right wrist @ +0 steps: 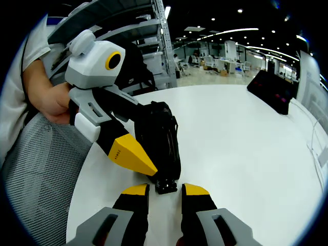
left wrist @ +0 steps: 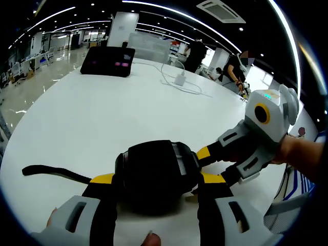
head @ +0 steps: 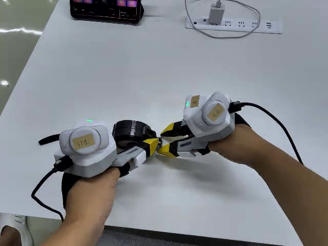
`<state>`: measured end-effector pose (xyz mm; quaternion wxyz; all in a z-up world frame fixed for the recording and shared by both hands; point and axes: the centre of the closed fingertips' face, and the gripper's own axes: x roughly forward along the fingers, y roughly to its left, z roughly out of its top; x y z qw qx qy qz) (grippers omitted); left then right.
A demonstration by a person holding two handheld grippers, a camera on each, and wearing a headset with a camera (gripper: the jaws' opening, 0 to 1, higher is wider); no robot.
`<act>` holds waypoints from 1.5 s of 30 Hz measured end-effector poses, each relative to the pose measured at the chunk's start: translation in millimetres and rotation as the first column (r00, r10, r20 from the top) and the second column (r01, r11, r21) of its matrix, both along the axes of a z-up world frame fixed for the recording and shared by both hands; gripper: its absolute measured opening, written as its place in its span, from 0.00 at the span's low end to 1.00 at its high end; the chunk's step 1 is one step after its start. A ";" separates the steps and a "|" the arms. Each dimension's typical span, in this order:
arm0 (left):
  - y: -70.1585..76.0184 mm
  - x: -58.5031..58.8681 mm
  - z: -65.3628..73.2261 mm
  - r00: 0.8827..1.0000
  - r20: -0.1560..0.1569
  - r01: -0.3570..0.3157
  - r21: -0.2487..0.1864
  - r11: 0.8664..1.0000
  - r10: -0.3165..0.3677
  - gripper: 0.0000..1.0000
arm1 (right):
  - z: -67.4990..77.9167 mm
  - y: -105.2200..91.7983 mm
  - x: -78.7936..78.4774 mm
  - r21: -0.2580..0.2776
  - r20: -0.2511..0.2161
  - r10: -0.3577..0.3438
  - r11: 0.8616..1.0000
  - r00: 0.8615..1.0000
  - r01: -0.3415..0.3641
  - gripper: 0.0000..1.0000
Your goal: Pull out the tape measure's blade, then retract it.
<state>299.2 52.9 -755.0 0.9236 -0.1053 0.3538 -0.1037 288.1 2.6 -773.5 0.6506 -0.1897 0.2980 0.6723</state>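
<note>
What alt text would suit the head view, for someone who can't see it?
Two hand-held grippers meet over a black tape measure on a white table: the left gripper clamps its case, and the right gripper, jaws open, flanks its front end. A power strip and a dark screen lie at the far edge.

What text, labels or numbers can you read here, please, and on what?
Nothing is legible.
Tan sticker on the left gripper: handwriting, too blurred.
Two tan stickers on the right gripper: too blurred.
Small print on the left gripper's yellow tip: too small.
Tape measure: no text visible.
Screen: too small.
</note>
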 end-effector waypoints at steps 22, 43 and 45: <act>2.8 3.6 7.1 0.998 0.037 0.040 0.022 0.999 -0.041 0.63 | 5.3 -7.6 -1.4 0.025 -0.013 -0.061 0.998 0.998 0.061 0.28; 6.8 -4.8 26.0 0.978 0.113 0.176 0.019 0.984 -0.177 0.72 | 26.5 -31.5 -4.1 0.086 -0.029 -0.177 0.980 0.984 0.179 0.40; 7.9 -5.8 27.6 0.974 0.118 0.190 0.036 0.981 -0.193 0.73 | 27.3 -35.7 -4.5 0.087 -0.040 -0.187 0.978 0.982 0.190 0.41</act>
